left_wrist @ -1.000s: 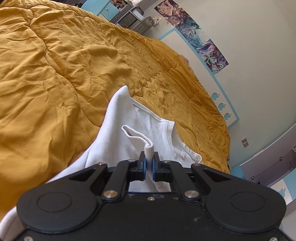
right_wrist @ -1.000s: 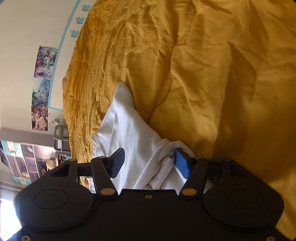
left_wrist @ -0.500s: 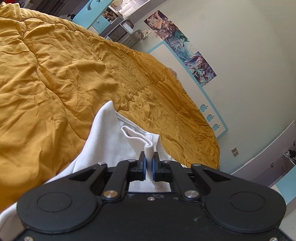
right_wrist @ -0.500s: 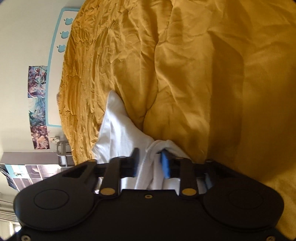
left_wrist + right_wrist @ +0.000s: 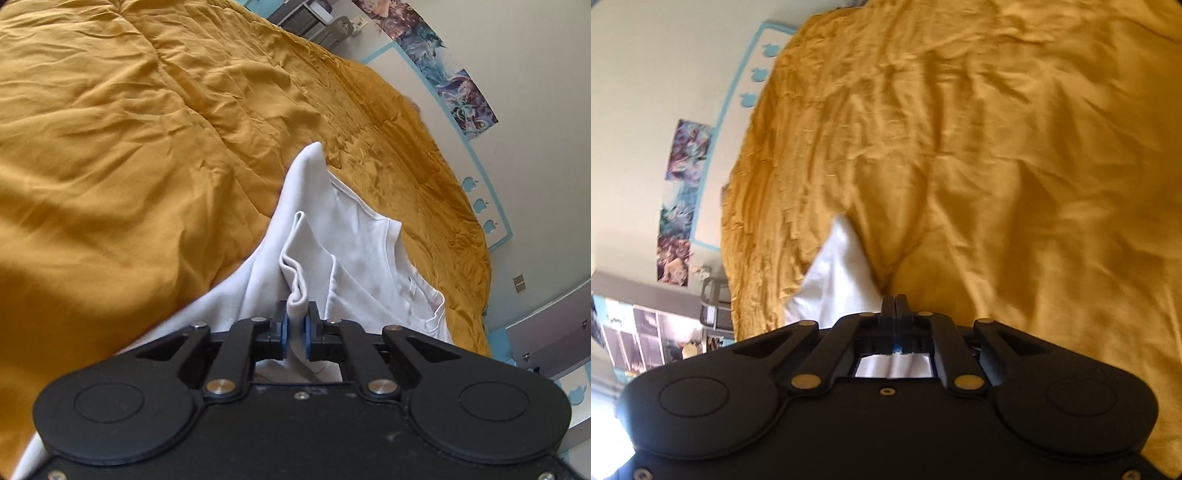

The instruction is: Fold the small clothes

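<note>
The left gripper (image 5: 295, 325) pinches a bunched fold of the white garment (image 5: 354, 243) between its blue pads (image 5: 283, 328). From that pinch the cloth spreads away over the mustard-yellow quilt (image 5: 129, 129) of the bed, one corner pointing toward the far side and a hemmed edge lying to the right, near the bed's edge. Beyond the bed, posters (image 5: 465, 99) hang on the pale wall.

The right gripper (image 5: 894, 306) has its jaws pressed together. White cloth shows just behind them, through the gap in the gripper's frame, and the white garment (image 5: 842, 273) trails to the left across the quilt (image 5: 997, 147). Whether the tips actually grip the cloth cannot be told, since the picture is blurred.
</note>
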`<state>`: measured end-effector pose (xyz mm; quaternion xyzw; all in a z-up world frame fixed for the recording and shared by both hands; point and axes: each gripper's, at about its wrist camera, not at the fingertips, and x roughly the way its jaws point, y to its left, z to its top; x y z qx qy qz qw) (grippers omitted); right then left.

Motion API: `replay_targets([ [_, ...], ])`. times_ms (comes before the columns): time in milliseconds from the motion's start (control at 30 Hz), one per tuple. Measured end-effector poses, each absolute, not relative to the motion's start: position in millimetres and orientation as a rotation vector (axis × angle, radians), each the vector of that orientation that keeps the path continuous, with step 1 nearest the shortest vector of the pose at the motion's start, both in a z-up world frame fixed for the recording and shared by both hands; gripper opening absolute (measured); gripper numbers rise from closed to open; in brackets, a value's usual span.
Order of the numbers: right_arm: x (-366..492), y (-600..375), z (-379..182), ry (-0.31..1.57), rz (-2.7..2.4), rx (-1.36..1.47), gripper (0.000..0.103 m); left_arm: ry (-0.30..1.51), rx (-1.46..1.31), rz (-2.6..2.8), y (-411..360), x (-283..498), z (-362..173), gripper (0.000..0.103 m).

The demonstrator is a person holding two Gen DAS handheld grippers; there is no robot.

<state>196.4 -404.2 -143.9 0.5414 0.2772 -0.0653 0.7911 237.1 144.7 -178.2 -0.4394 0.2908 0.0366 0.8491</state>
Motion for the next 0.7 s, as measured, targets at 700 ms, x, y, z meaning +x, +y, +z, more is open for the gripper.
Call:
replay_targets([
  [700,260.2,-366.9,-178.4,0.742,-0.092,0.88,0.002,0.695,-0.806,0.056,129.7,265.8,-186.5,0.009],
])
